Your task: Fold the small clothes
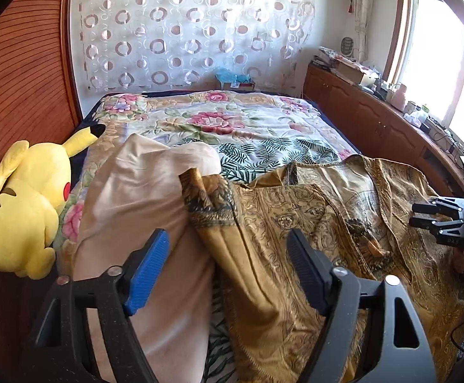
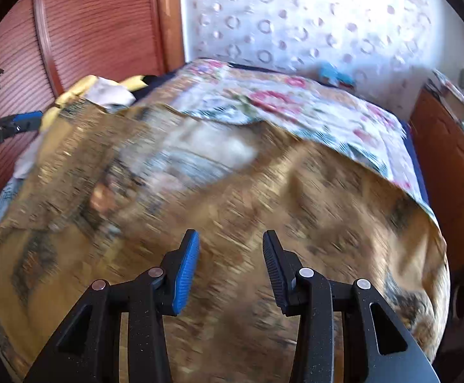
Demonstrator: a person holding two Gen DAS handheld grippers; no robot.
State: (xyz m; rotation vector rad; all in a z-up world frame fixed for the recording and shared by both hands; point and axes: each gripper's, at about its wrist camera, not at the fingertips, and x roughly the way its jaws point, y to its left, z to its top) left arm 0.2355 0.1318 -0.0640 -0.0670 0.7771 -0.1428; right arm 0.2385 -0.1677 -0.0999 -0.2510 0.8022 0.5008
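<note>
A gold patterned garment (image 1: 295, 223) lies spread and wrinkled over the near part of the bed. My left gripper (image 1: 228, 239) hovers over its left edge, open, with nothing pinched between the blue pad and the black one. A beige cloth (image 1: 142, 191) lies bunched just left of the garment, under the left finger. In the right wrist view the same garment (image 2: 232, 175) fills the picture, blurred. My right gripper (image 2: 231, 239) stands open above it with no cloth between the pads. The right gripper (image 1: 418, 214) also shows at the garment's far right edge in the left wrist view.
A yellow plush toy (image 1: 24, 207) rests at the bed's left side against a wooden slatted door (image 1: 18, 79). The floral bedspread (image 1: 216, 118) stretches behind the garment. A low wooden cabinet (image 1: 359, 111) with clutter on top runs along the right, under a window.
</note>
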